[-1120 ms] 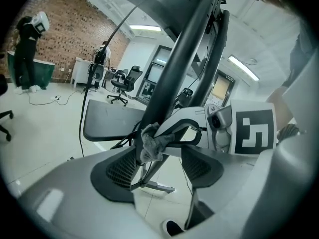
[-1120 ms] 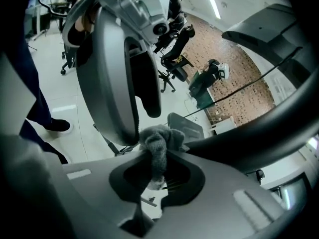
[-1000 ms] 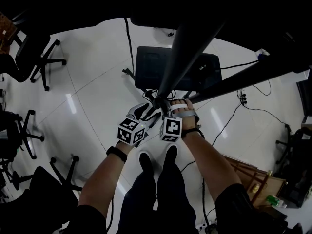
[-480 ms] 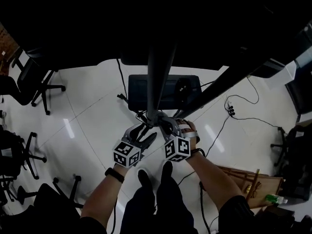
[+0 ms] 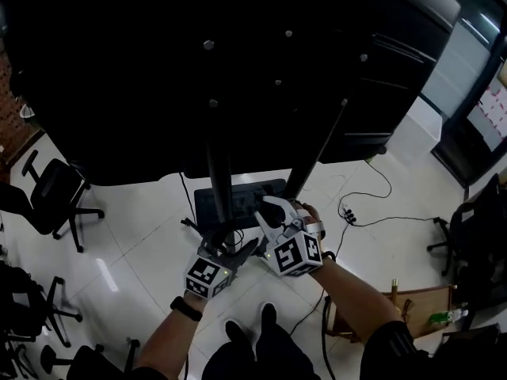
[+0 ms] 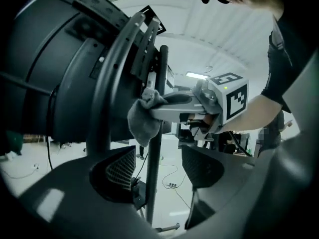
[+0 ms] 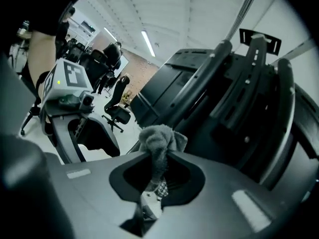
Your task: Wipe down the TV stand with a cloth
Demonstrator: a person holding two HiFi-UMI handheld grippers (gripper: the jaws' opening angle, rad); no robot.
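Seemingly mid-job, the right gripper (image 5: 268,210) clenches a crumpled grey cloth (image 7: 158,139) against the black metal TV stand (image 6: 152,185); the left gripper (image 6: 160,166) hangs with jaws apart; lower posts likely remain.

The cloth (image 7: 158,138) is a soft mid grey against my dark grey right fingers (image 7: 75,183). The TV stand (image 5: 219,182) is black all over. My marker cubes (image 5: 291,253) carry black-and-white squares. The floor (image 5: 150,212) is glossy white tile.
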